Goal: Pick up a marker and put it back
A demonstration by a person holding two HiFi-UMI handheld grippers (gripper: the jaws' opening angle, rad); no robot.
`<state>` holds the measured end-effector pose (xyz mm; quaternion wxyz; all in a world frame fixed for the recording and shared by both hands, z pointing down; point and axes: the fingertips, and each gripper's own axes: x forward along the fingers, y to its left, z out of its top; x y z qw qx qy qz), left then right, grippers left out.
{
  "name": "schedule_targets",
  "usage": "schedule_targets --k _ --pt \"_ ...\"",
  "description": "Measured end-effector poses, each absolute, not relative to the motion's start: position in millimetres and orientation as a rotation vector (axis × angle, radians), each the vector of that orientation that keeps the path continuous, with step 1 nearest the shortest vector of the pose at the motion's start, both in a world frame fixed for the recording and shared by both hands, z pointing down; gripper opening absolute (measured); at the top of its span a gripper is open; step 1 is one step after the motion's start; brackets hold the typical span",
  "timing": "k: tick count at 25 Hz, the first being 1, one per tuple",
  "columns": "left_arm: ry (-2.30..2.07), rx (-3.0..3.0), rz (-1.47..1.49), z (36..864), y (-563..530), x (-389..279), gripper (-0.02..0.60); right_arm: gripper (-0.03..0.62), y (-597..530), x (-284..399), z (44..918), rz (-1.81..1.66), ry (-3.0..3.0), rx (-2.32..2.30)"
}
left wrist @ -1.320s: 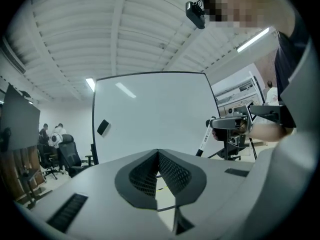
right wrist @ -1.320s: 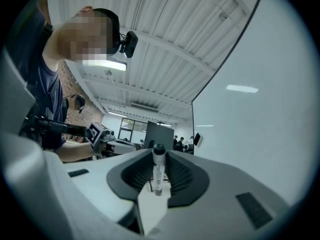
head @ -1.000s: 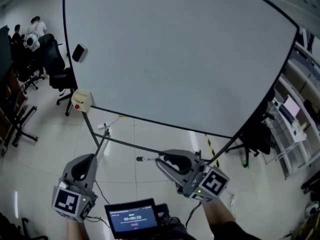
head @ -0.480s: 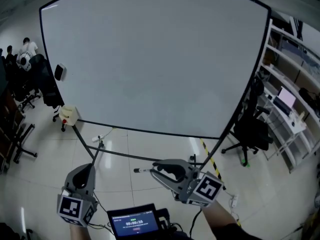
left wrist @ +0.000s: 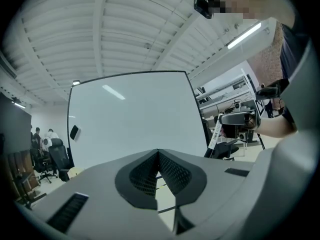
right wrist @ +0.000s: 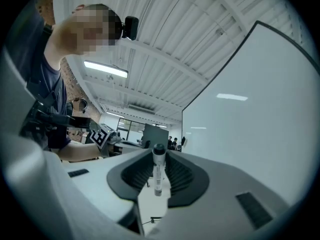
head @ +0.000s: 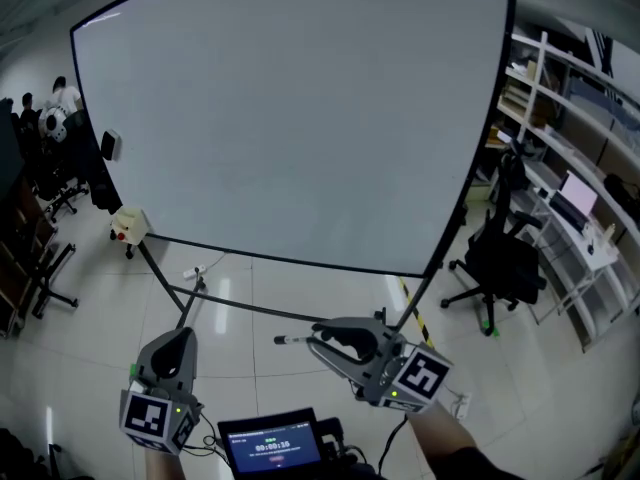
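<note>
A white marker with a dark cap lies across the jaws of my right gripper, and its capped end sticks out to the left. In the right gripper view the marker stands upright between the ribbed pads, and the right gripper is shut on it. My left gripper is low at the left, pointing up at the whiteboard. In the left gripper view the left gripper has its jaws together with nothing between them. Both grippers are held short of the board, not touching it.
The whiteboard stands on a dark metal frame on a shiny tiled floor. A dark eraser sticks to the board's left edge, with a yellowish box below it. A black office chair and shelves are at the right. A small screen sits below.
The head view has swung, so the whiteboard now sits more to the left and squarer in frame. Both grippers keep about the same pose, and the marker stays in the right grip.
</note>
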<state>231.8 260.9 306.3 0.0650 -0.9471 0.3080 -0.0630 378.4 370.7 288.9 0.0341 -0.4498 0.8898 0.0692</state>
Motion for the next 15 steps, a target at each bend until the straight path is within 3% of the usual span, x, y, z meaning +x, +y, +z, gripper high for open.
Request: schedule_targets --k 15 --pt "1.004 -2.837 -0.24 313.7 281.5 176.3 -0.002 0.091 374.6 339.1 297.2 0.153 2.819 -1.372"
